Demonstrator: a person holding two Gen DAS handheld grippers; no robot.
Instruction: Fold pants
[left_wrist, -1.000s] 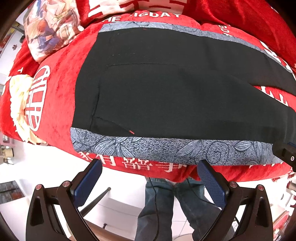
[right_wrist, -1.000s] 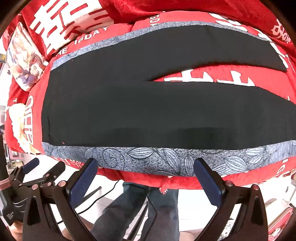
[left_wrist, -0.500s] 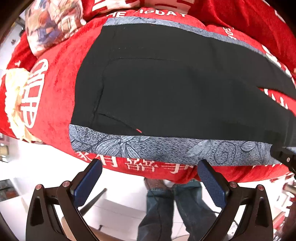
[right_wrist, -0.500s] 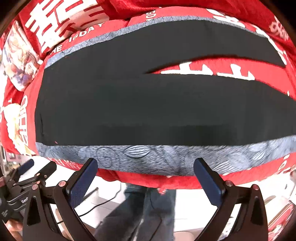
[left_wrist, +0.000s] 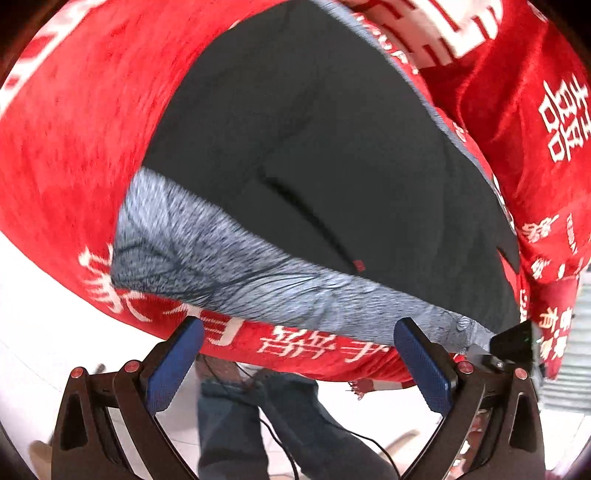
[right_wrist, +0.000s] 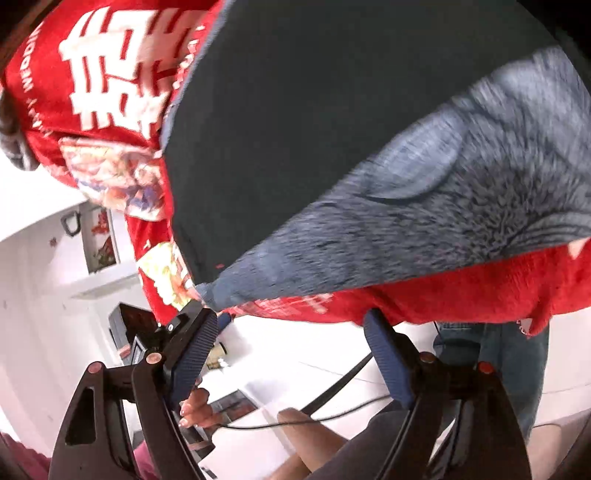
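White floor tiles (left_wrist: 44, 332) run under the near edge of a bed covered by a red blanket (left_wrist: 74, 140) with white characters, and on it lies a grey leaf-print cloth (left_wrist: 229, 266). The black pants (left_wrist: 332, 155) lie flat on that grey cloth; their near hem sits just back from the bed's near edge, and a strip of grey shows between hem and edge. A printed cushion (right_wrist: 110, 177) rests at the bed's left end, beyond the waist end of the pants. Below the edge stand legs in blue jeans (left_wrist: 236, 424), with a thin black cable (right_wrist: 295, 424) trailing across the floor.

My left tongs (left_wrist: 295, 354) are spread wide and empty, just off the near edge with open air between the blue pads (left_wrist: 173, 365). My right tongs (right_wrist: 288, 347) gape wide too, holding nothing, below the blanket's overhang. In the right view my other tool's black body (right_wrist: 147, 332) sits close to the left pad, crowding that side; the right side has room.
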